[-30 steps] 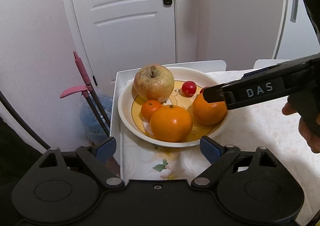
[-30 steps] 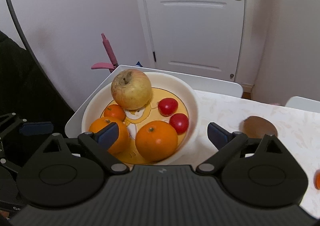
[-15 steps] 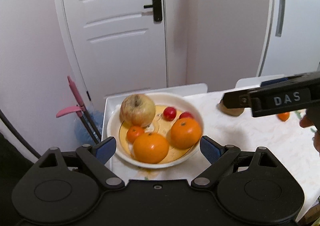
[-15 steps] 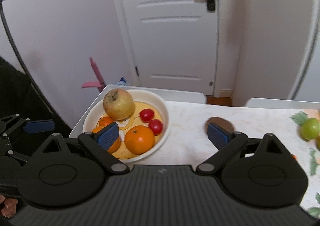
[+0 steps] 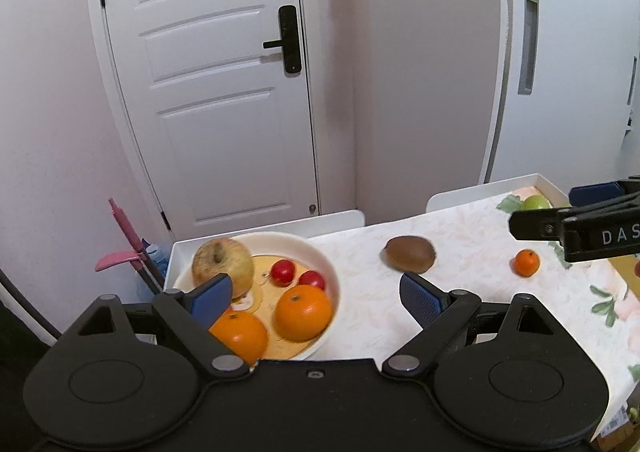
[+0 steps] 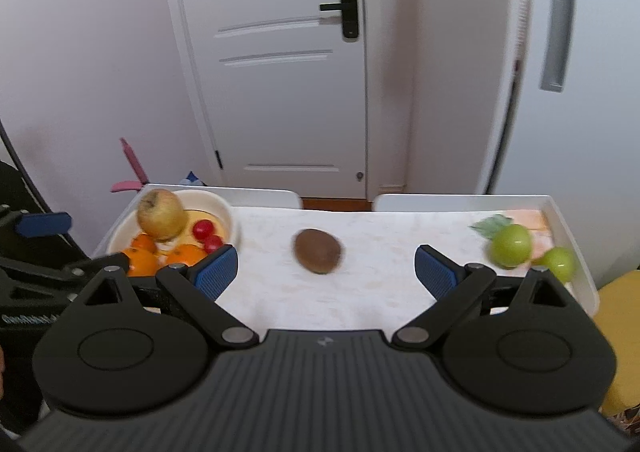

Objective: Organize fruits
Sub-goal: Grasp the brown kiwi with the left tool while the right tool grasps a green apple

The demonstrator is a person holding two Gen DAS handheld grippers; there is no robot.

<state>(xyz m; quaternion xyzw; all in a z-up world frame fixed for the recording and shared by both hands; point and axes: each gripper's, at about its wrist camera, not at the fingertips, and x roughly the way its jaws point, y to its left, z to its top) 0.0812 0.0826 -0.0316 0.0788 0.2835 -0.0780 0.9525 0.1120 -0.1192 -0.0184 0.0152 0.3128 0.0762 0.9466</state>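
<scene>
Both black hand-held grippers, left (image 5: 316,294) and right (image 6: 326,270), are spread wide and empty; the brown oval kiwi (image 6: 318,250), lying loose just right of the white fruit-filled bowl (image 5: 320,252), is best straddled squarely, gripped gently, then carried bowlward.

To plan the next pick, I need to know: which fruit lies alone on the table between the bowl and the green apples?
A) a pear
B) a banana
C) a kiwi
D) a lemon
C: the brown, oval kiwi lies on the bare tablecloth, right of the bowl and left of the green apples.
</scene>
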